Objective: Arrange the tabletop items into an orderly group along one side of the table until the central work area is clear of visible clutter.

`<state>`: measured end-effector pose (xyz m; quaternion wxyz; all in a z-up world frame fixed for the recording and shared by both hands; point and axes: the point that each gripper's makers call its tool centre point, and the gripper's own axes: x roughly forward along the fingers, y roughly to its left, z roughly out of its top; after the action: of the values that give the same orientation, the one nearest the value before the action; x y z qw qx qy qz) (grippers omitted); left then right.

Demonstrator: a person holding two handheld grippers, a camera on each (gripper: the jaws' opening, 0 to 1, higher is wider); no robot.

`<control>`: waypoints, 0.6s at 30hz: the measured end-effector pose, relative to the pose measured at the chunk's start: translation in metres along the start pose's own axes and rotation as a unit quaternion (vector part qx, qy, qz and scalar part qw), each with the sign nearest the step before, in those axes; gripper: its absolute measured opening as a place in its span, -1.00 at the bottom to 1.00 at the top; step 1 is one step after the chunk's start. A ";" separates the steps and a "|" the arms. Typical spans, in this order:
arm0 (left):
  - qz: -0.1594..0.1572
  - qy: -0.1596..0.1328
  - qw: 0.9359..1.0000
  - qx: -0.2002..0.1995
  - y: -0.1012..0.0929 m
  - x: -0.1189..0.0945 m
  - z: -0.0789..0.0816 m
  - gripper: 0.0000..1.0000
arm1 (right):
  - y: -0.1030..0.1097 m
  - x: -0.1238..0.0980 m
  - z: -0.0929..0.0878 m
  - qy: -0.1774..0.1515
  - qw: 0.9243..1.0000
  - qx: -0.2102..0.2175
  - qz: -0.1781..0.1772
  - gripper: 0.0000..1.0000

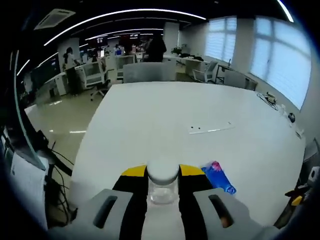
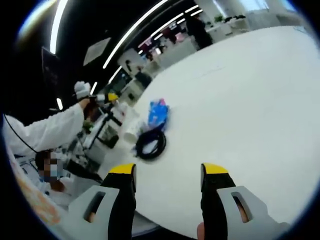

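Observation:
A small clear jar with a white lid [image 1: 163, 181] stands between the yellow-tipped fingers of my left gripper [image 1: 162, 175], which is shut on it just above the white table [image 1: 165, 115]. A blue packet [image 1: 219, 177] lies flat just right of the jar. In the right gripper view the same blue packet [image 2: 158, 113] lies near the table's left edge, with a coiled black cable [image 2: 151, 144] in front of it and a white jar [image 2: 131, 131] beside them. My right gripper [image 2: 168, 172] hovers open over bare table [image 2: 240, 100], short of the cable.
A thin clear strip [image 1: 210, 129] lies mid-table, and cables [image 1: 270, 98] sit at the far right edge. A person's white sleeve [image 2: 47, 131] reaches in from the left. Desks, chairs and people stand beyond the table.

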<state>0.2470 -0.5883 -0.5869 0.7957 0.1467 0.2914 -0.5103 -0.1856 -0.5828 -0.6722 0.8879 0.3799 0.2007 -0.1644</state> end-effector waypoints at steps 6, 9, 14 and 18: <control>-0.003 0.010 1.000 0.009 0.002 0.020 0.010 -0.59 | -0.007 0.001 -0.005 0.003 1.000 0.013 -0.011 0.00; -0.003 0.016 1.000 0.013 0.001 0.030 0.008 -0.59 | -0.007 0.001 -0.005 0.001 1.000 0.018 -0.014 0.00; -0.007 0.024 1.000 0.009 0.001 0.044 0.008 -0.59 | -0.008 0.003 -0.008 0.002 0.999 0.027 -0.018 0.00; -0.008 0.034 0.999 0.011 -0.002 0.054 0.004 -0.59 | -0.008 0.003 -0.011 0.003 0.999 0.031 -0.020 0.00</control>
<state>0.2633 -0.6308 -0.6171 0.7794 0.1700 0.3138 -0.5148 -0.1884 -0.5805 -0.6852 0.8713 0.4040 0.2061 -0.1874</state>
